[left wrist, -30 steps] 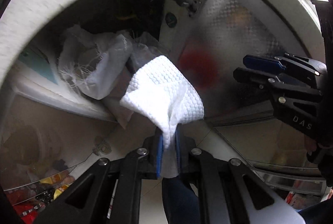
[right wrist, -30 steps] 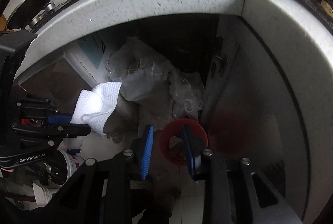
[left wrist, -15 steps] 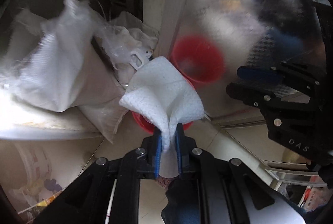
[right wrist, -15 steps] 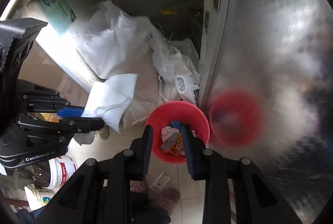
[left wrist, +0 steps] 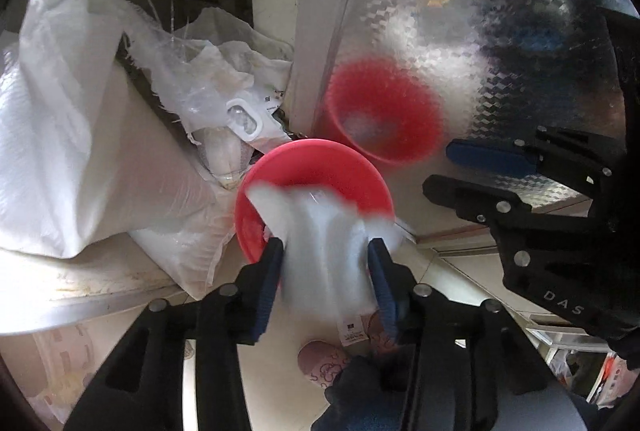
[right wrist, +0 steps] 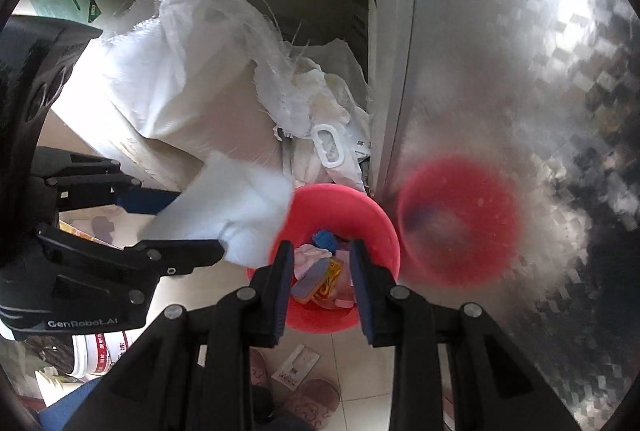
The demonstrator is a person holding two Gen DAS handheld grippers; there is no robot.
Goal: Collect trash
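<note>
The white paper towel (left wrist: 326, 251) was smeared by motion in both views, so its edges and folds were hard to make out. It hung between the jaws of the left gripper (left wrist: 326, 271), which were opening around it; whether the blue pads (left wrist: 269, 285) still touched it could not be told. It sat right above the near rim of the red bin (left wrist: 320, 161) and hid much of the bin's inside from the left wrist view.

From the right wrist view the bin (right wrist: 384, 231) held mixed trash (right wrist: 320, 271), partly screened by the right gripper (right wrist: 320, 283), whose jaws stood a little apart with nothing between them. The towel (right wrist: 236, 207) covered the bin's left rim there.

The bin stood on the tiled floor (right wrist: 224, 281) against an embossed metal panel (right wrist: 500, 71), which gave a blurred red reflection (right wrist: 456, 223). Woven white sacks (right wrist: 192, 71) were heaped just behind the bin. A slipper (left wrist: 320, 363) was half hidden beneath the left gripper.
</note>
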